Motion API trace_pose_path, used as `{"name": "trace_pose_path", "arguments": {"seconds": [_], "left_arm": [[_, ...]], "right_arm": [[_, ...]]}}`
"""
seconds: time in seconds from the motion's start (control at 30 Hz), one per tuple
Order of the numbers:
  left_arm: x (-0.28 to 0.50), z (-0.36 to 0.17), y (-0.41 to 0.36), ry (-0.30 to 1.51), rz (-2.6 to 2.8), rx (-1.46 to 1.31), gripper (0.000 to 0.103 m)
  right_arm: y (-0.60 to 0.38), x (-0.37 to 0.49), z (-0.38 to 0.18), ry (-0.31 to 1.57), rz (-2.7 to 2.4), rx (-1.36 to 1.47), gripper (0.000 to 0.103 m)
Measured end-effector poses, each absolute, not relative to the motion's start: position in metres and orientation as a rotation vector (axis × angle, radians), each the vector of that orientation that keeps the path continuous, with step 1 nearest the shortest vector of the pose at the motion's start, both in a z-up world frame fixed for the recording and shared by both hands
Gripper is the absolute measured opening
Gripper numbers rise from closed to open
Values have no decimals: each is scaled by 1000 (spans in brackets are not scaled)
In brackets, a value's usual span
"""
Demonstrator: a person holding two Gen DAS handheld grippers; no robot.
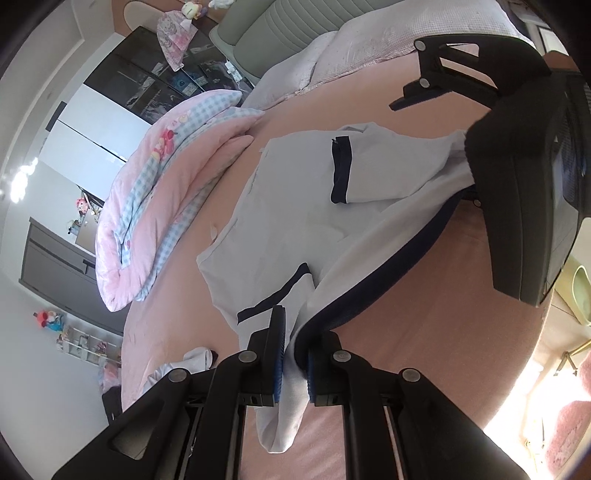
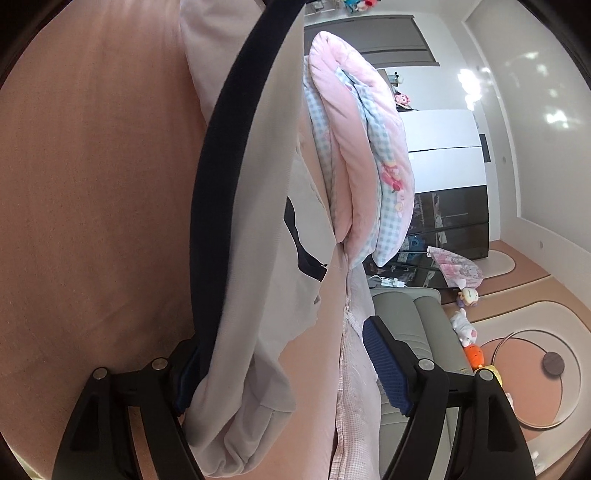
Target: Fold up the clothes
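Note:
A pale grey shirt (image 1: pixel 295 206) with navy trim on its sleeves and hem lies spread on the pink bed sheet (image 1: pixel 424 314). At the near end my left gripper (image 1: pixel 295 354) is shut on the shirt's navy-edged hem, and a fold hangs below the pads. My right gripper (image 1: pixel 436 114) is at the shirt's far corner. In the right wrist view the right gripper (image 2: pixel 284 354) stands wide open. The shirt (image 2: pixel 266 221) drapes against its left finger, while the blue right pad (image 2: pixel 384 362) is well apart from the cloth.
A folded pink and blue-check quilt (image 1: pixel 162 206) lies on the bed beside the shirt. Pillows (image 1: pixel 369 40) and a grey-green headboard (image 1: pixel 266 33) are beyond it. A small white cloth (image 1: pixel 199 358) sits near the bed's edge. Soft toys (image 2: pixel 465 328) lie on the floor.

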State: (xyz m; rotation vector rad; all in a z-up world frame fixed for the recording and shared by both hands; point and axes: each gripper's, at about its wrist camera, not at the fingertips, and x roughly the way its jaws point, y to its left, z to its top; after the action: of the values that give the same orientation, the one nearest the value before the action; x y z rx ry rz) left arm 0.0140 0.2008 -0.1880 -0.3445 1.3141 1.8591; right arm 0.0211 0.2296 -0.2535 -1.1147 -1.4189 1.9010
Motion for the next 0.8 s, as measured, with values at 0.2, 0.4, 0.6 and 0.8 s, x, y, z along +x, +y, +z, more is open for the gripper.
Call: {"name": "trace_pose_path", "arguments": {"seconds": [0.2,0.4,0.6,0.8], "left_arm": [[13,-192,194,1314,1854,-373,9],[13,-199,196,1323,1858,-382,9],[28,-224,192,1450,1805,-336,11],[42,-258,192,1599,1697,-313,11]], "right_arm": [[242,18,-250,-1403,1835,-1182,77],[232,26,-264,-1528,1862,-1176,63],[222,32,-286,-1497,1910,-1277,12],[220,29,-283,-1531,1880,-1366,12]]}}
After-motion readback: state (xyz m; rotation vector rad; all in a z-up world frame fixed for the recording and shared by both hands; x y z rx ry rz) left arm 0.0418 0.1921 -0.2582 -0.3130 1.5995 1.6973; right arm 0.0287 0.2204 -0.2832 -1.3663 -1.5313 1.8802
